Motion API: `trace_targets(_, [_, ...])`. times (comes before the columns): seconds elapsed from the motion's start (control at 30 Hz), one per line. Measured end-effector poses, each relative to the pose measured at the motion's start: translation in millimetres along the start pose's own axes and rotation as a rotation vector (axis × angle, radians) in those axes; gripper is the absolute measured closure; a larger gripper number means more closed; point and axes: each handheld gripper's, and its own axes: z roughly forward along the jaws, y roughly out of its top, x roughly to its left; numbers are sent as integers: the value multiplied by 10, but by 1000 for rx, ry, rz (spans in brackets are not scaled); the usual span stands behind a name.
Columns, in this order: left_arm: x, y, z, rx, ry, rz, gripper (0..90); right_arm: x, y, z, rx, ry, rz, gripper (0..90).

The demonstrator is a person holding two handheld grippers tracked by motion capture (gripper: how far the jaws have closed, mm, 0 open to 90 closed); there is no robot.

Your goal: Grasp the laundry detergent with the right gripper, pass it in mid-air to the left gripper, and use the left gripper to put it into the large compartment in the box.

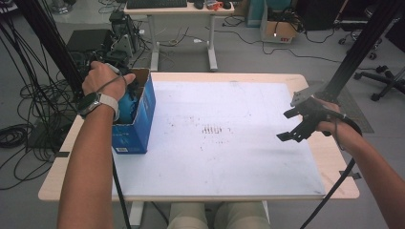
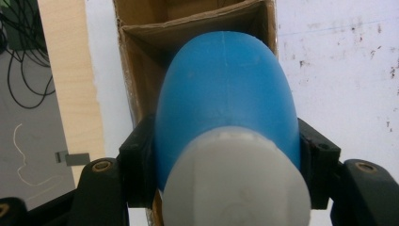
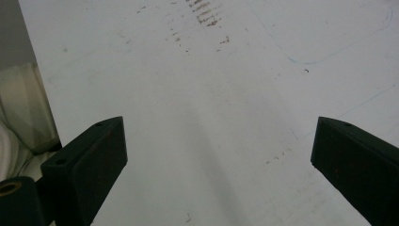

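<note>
Blue and round, the bottle (image 2: 226,108) with a white cap (image 2: 235,181) sits partly inside the open cardboard box (image 1: 138,119) at the left side of the table (image 1: 329,157). From the left gripper view, the left gripper (image 2: 226,162) pinches the bottle, one black jaw pressed on each side just above the cap. Over on the right, the right gripper (image 1: 293,125) hangs above the white mat (image 1: 229,143), its jaws spread wide with nothing between them.
</note>
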Motion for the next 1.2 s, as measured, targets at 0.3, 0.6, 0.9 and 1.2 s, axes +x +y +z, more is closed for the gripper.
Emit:
trace_targets(0.3, [20, -39, 193, 13, 2, -1, 375, 2, -22, 22, -4, 3, 3, 42])
trace_targets(0.6, [46, -70, 324, 20, -5, -16, 375, -4, -38, 19, -7, -1, 12, 41])
trace_targets(0.9, [46, -103, 482, 30, 12, -11, 375, 1, -39, 26, -3, 5, 11, 41])
trace_targets(1.2, [74, -123, 565, 39, -12, -16, 375, -6, -40, 39, -2, 6, 12, 41])
